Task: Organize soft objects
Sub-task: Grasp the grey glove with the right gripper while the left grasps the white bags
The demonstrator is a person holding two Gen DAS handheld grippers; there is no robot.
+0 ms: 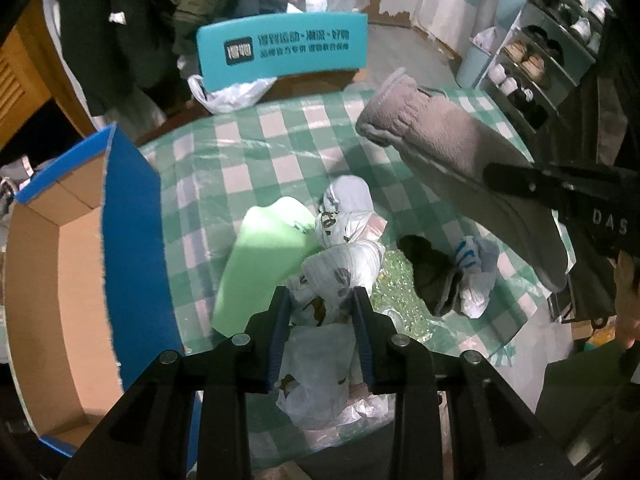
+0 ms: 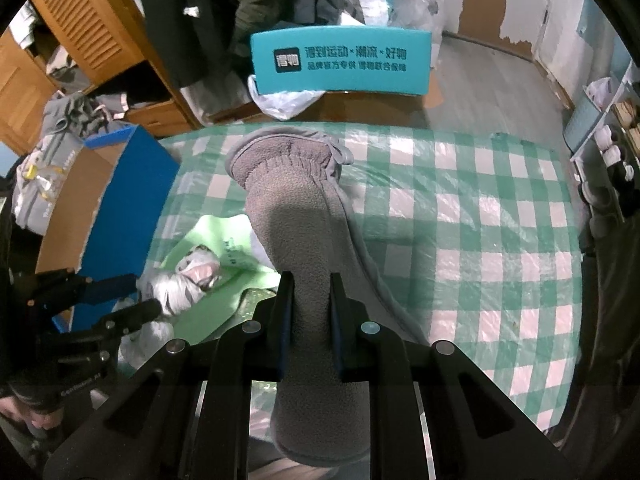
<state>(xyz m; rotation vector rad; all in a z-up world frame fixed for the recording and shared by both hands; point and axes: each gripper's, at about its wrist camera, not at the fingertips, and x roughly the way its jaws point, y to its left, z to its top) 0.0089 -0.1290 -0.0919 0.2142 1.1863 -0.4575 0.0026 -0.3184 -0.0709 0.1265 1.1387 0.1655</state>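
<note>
left gripper (image 1: 320, 296) pinches one knotted white plastic bag (image 1: 340, 268) held above the checked table (image 1: 280, 140), its long axis running toward 12 o'clock, away from the fingers. right gripper (image 2: 311, 280) is pressed tight on one grey fleece slipper (image 2: 296, 208), whose long axis also runs toward 12 o'clock, with the cuffed opening at the far end. one open blue cardboard box (image 1: 132, 220) stands at 9 o'clock of the bag. one pale green foam sheet (image 1: 264, 248) lies under the bag. only the left wrist view shows a dark rag (image 1: 432, 276) and a second white bundle (image 1: 476, 280) at 3 o'clock. only the right wrist view shows the wooden cabinet (image 2: 80, 28).
</note>
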